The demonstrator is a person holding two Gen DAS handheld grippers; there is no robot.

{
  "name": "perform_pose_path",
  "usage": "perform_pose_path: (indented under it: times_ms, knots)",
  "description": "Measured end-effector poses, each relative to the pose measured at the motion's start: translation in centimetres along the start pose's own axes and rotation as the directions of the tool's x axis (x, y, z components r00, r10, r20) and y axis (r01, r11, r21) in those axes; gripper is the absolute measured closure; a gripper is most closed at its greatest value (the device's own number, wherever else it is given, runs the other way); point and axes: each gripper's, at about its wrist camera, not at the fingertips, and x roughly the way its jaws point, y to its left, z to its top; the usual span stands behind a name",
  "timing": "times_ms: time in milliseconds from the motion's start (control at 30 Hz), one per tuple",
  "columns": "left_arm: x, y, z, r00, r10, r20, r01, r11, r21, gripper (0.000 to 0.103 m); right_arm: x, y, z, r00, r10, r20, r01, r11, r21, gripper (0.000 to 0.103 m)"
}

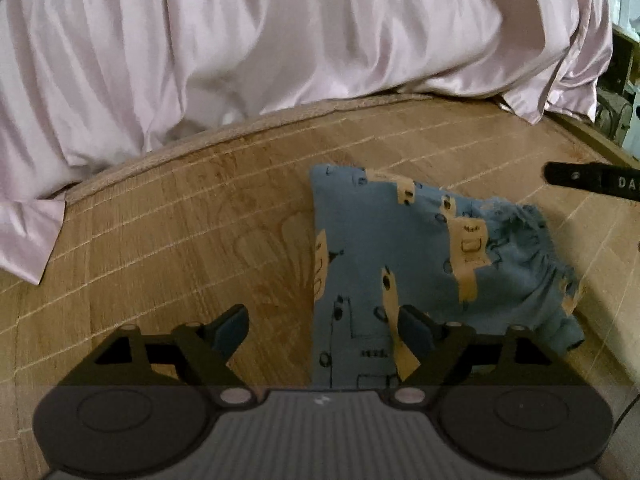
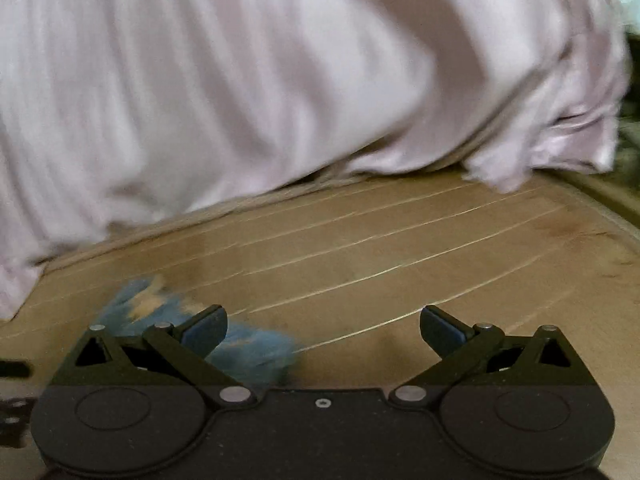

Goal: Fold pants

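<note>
So the surface here is a tan bamboo mat (image 1: 168,216) with pale stitched lines across it and a faint printed pattern. A shiny pale-pink satin sheet (image 1: 256,40) is bunched up along the far edge, all wrinkly. Some dim clutter (image 1: 624,92) sits far right, too dark to identify. Lighting's soft.

**Cloth, sheen and woven mat**

The pants (image 1: 400,248) are showing as soft matt blue printed cloth, gathered and puckered at the waistband. The pink sheet (image 1: 280,32) is gleaming like satin, smooth and glossy in its folds. The mat (image 1: 180,216) beneath is looking like woven bamboo or straw, faintly shiny. The left gripper (image 1: 324,326) is appearing as matt black plastic with dull metal rivets.
</note>
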Motion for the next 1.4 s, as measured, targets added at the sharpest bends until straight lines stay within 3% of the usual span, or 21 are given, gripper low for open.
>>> perform_pose_path:
  times_ms: [67, 133, 267, 467, 667, 733, 833, 933, 1033, 1133, 1200, 1300, 1400]
  knots:
    - [0.2, 0.1, -0.4, 1.0, 0.001, -0.017, -0.001, 1.0, -0.01, 0.017, 1.3, 1.0, -0.7, 0.997, 0.001, -0.073, -0.004, 0.999, -0.042, 0.001]
    - [0.2, 0.3, -0.8, 1.0, -0.002, -0.021, 0.002, 1.0, -0.022, 0.016, 2.2, 1.4, -1.4, 0.991, -0.063, -0.122, 0.053, 0.995, -0.086, 0.001]
    - [0.3, 0.3, -1.0, 1.0, 0.0, -0.027, -0.001, 1.0, -0.023, 0.014, 2.3, 1.1, -1.4, 0.984, -0.14, -0.114, 0.123, 0.982, -0.142, 0.001]
    - [0.3, 0.0, -1.2, 1.0, 0.012, -0.029, -0.012, 1.0, -0.006, 0.012, 1.8, 0.3, -1.4, 0.981, -0.135, -0.142, 0.117, 0.984, -0.132, 0.001]
    - [-0.1, 0.0, -0.9, 0.999, 0.022, -0.031, -0.022, 1.0, -0.01, 0.012, -1.5, 0.6, -0.1, 0.987, -0.084, -0.139, 0.068, 0.991, -0.116, 0.001]
    - [-0.7, 0.1, -0.5, 1.0, 0.023, 0.018, -0.022, 0.999, -0.033, 0.012, -2.1, 0.7, -0.4, 0.984, -0.027, -0.175, 0.008, 0.994, -0.107, 0.001]
    - [-1.0, 0.4, 1.1, 0.995, 0.015, 0.098, -0.008, 0.997, -0.075, 0.007, -1.7, 1.2, -1.1, 0.968, 0.025, -0.248, -0.056, 0.991, -0.118, 0.001]
    - [0.4, 0.6, 3.6, 0.994, 0.022, 0.105, -0.011, 0.995, -0.102, 0.006, -0.7, 1.9, -2.1, 0.946, -0.011, -0.325, -0.059, 0.977, -0.205, 0.001]
    - [3.0, -0.1, 5.4, 0.995, 0.047, 0.087, -0.044, 0.999, -0.03, 0.006, -0.3, 2.2, -2.9, 0.927, -0.014, -0.375, -0.099, 0.955, -0.28, 0.001]
    - [6.0, -1.4, 5.6, 0.99, 0.135, 0.031, -0.138, 0.985, 0.108, 0.005, -0.3, 2.0, -3.1, 0.912, 0.002, -0.41, -0.143, 0.939, -0.313, 0.001]
    - [6.3, -1.6, 5.1, 0.991, 0.119, 0.053, -0.125, 0.983, 0.137, 0.005, -0.5, 1.9, -3.0, 0.906, 0.008, -0.424, -0.166, 0.926, -0.338, 0.001]
    - [5.7, -1.2, 4.6, 0.994, 0.092, 0.056, -0.098, 0.989, 0.113, 0.006, -0.9, 1.0, -2.4, 0.913, 0.039, -0.407, -0.184, 0.928, -0.323, 0.001]
    - [4.5, -0.9, 4.3, 0.996, 0.075, 0.057, -0.081, 0.992, 0.101, 0.005, -1.1, -0.2, -1.4, 0.941, 0.059, -0.332, -0.147, 0.958, -0.246, 0.001]
